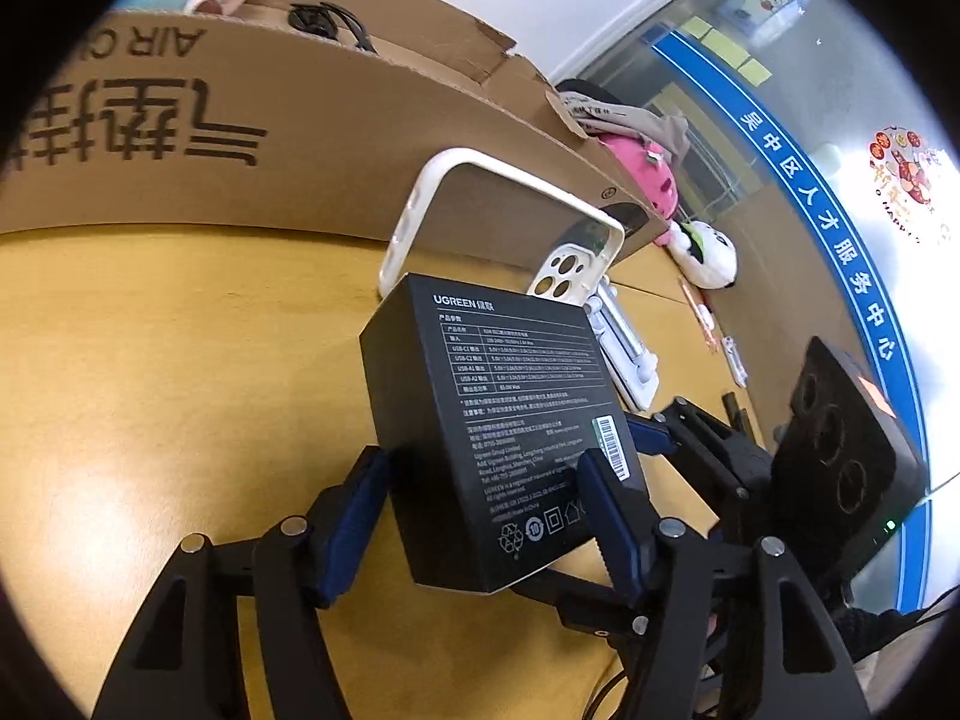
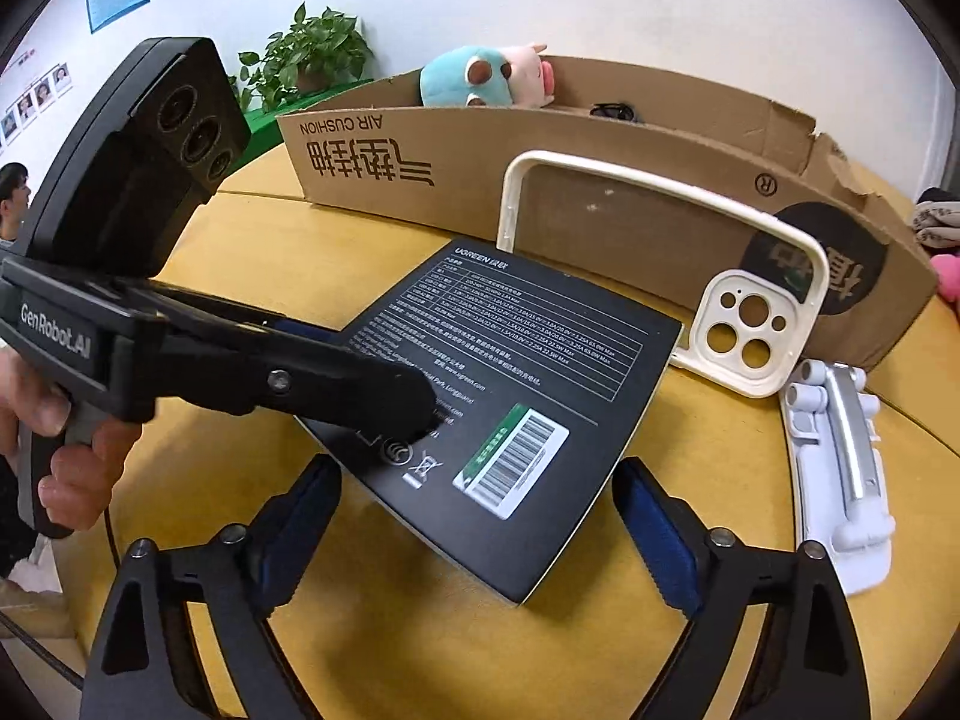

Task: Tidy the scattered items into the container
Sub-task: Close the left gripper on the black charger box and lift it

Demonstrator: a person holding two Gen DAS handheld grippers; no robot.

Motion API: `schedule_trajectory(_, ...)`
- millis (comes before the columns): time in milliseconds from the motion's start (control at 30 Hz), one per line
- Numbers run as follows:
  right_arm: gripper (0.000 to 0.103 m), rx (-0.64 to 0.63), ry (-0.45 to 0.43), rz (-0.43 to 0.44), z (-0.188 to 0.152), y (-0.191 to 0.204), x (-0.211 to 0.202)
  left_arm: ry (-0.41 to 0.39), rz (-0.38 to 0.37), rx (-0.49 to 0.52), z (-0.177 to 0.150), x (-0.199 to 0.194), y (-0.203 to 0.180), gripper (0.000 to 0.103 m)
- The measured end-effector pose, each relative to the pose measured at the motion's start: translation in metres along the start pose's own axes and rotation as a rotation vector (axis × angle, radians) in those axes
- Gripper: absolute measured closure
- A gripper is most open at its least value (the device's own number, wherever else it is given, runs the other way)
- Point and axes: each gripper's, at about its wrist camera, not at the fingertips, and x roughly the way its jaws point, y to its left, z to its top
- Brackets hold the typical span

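My left gripper (image 1: 480,480) is shut on a black UGREEN box (image 1: 504,420) and holds it tilted above the yellow table; it also shows in the right wrist view (image 2: 516,396), with the left gripper (image 2: 384,384) clamped on its left edge. My right gripper (image 2: 474,516) is open and empty, its blue pads on either side of the box's near corner without touching. A cream phone case (image 2: 660,264) leans against the cardboard box (image 2: 600,180), the container. A white phone stand (image 2: 840,456) lies on the table at the right.
A teal and pink plush (image 2: 486,78) and a black cable (image 2: 612,111) lie inside the cardboard box. A pink plush (image 1: 645,177) and a white plush (image 1: 708,258) sit beyond the box's end. Pens (image 1: 699,312) lie on the table. A potted plant (image 2: 312,51) stands behind.
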Motion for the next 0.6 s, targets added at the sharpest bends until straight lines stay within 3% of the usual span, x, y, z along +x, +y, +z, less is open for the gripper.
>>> schedule_trajectory(200, 0.011, -0.035, -0.061, -0.031, 0.012, 0.015, -0.019, -0.091, 0.066, 0.052, 0.005, -0.033, -0.023, 0.039)
schedule_trajectory(600, 0.011, -0.160, -0.246, -0.096, 0.107, 0.057, -0.068, -0.345, 0.127, 0.163, 0.054, -0.129, -0.055, 0.039)
